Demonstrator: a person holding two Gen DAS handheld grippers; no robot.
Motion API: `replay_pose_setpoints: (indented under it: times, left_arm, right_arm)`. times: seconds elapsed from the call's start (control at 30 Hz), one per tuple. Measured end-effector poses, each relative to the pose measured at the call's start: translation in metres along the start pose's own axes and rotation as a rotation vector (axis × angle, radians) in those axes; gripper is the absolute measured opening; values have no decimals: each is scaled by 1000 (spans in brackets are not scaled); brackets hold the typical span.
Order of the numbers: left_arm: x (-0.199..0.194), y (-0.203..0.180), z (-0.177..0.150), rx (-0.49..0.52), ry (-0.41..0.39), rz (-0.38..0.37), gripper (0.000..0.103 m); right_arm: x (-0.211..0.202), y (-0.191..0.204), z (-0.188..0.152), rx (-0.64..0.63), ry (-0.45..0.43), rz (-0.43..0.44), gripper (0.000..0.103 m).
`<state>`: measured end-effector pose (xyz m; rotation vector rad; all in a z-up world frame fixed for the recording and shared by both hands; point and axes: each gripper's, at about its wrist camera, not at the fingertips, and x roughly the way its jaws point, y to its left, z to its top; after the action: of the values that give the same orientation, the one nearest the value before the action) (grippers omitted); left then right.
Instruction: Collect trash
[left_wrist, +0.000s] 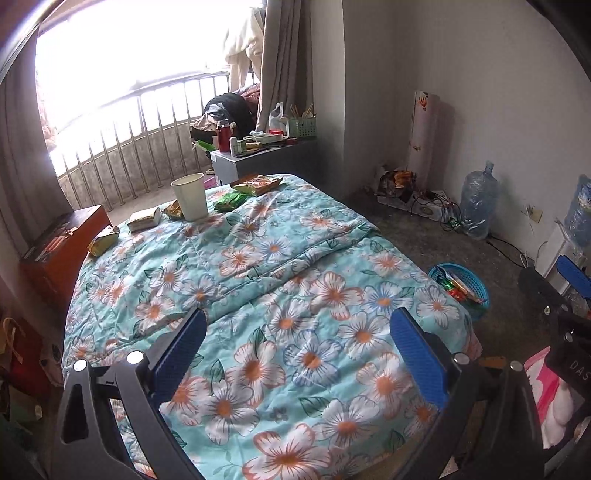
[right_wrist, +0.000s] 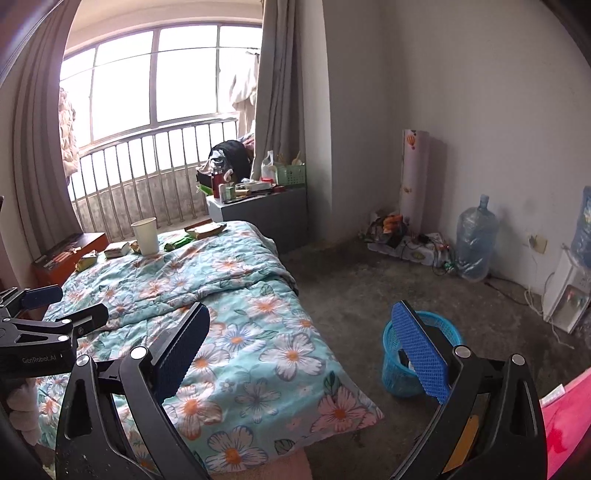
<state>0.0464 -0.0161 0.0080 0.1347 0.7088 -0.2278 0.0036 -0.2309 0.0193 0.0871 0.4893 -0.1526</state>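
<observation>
A white paper cup (left_wrist: 189, 196) (right_wrist: 146, 236) stands at the far end of the floral bed quilt (left_wrist: 280, 280) (right_wrist: 221, 295). Several snack wrappers lie around it: a yellow one (left_wrist: 103, 240), a pale packet (left_wrist: 144, 218), a green one (left_wrist: 231, 200) and a larger packet (left_wrist: 256, 184). A blue basket (left_wrist: 463, 288) (right_wrist: 402, 369) with wrappers inside stands on the floor right of the bed. My left gripper (left_wrist: 299, 354) is open and empty over the near quilt. My right gripper (right_wrist: 303, 354) is open and empty, above the bed's right edge and the basket.
A grey bedside cabinet (right_wrist: 258, 210) cluttered with bottles stands beyond the bed. An orange-brown box (left_wrist: 62, 243) sits left of it. Water jugs (right_wrist: 474, 243), a power strip with cables and a dispenser line the right wall. Bare concrete floor (right_wrist: 369, 288) lies between.
</observation>
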Motion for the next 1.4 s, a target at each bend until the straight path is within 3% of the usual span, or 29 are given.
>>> replay_pose_setpoints:
  times: [0.4, 0.63, 1.4]
  left_arm:
    - [22, -26, -11, -103, 109, -79, 97]
    - [32, -36, -16, -111, 157, -91, 97]
    - [28, -49, -27, -109, 208, -21, 97]
  right_arm:
    - [2, -10, -10, -48, 75, -31, 95]
    - [2, -25, -28, -61, 174, -81, 95]
    - [-9, -40, -46, -91, 250, -99, 95]
